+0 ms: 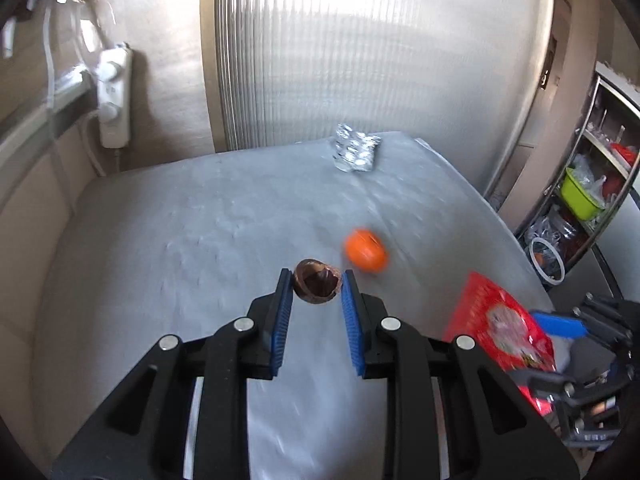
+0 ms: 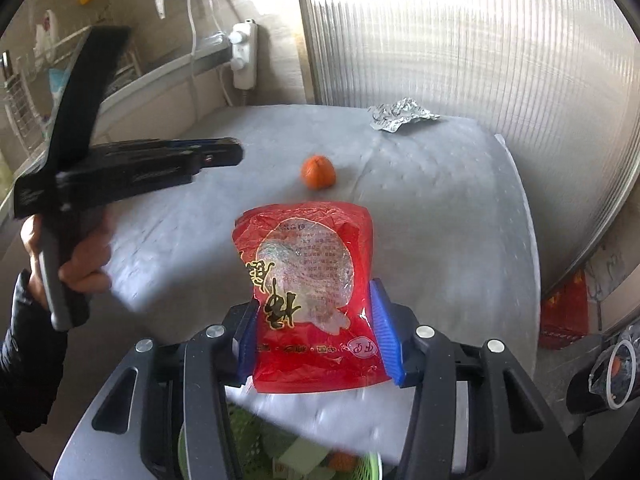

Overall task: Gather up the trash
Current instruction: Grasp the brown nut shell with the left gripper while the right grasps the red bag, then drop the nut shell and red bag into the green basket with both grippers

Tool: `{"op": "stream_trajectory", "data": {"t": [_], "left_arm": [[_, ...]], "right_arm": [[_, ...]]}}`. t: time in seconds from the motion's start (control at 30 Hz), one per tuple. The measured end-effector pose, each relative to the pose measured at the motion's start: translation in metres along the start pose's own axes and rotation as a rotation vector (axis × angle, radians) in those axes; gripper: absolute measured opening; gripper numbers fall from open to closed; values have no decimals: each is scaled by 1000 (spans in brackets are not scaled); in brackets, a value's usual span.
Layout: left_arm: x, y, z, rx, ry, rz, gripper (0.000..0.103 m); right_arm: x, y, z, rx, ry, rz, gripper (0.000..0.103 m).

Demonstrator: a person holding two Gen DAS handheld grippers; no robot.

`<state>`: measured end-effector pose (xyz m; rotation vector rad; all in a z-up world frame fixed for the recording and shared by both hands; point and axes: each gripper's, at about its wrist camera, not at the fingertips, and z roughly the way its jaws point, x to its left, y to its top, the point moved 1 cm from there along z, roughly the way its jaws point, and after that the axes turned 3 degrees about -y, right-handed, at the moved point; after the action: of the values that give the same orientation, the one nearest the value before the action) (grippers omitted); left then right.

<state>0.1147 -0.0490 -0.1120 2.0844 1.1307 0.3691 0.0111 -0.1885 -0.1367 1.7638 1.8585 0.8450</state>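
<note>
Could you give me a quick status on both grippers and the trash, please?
Left gripper shut on brown shell. Right gripper shut on red wrapper. Orange peel and foil wrapper left on table. Nothing blocking.

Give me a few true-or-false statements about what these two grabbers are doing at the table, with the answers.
1. The left gripper holds a brown shell. True.
2. The right gripper holds nothing. False: its pads press on a red bag.
3. An orange lies on the table, touched by neither gripper. True.
4. The foil wrapper is in the green basket. False: it lies at the far end of the table, near the ribbed panel.
5. The basket sits on the table beside the orange. False: it shows below the right gripper, at the near edge of the view.
</note>
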Motion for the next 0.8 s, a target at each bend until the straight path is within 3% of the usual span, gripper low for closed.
{"op": "stream_trajectory", "data": {"t": [0.37, 0.63, 0.8], "left_arm": [[-68, -106, -75, 86, -17, -81, 25], [-100, -174, -78, 175, -74, -101, 25], [-109, -188, -74, 204, -85, -101, 25]], "right_arm": [[18, -84, -67, 58, 86, 11, 49], [31, -142, -80, 149, 101, -12, 49], [32, -160, -84, 163, 103, -4, 49]]}}
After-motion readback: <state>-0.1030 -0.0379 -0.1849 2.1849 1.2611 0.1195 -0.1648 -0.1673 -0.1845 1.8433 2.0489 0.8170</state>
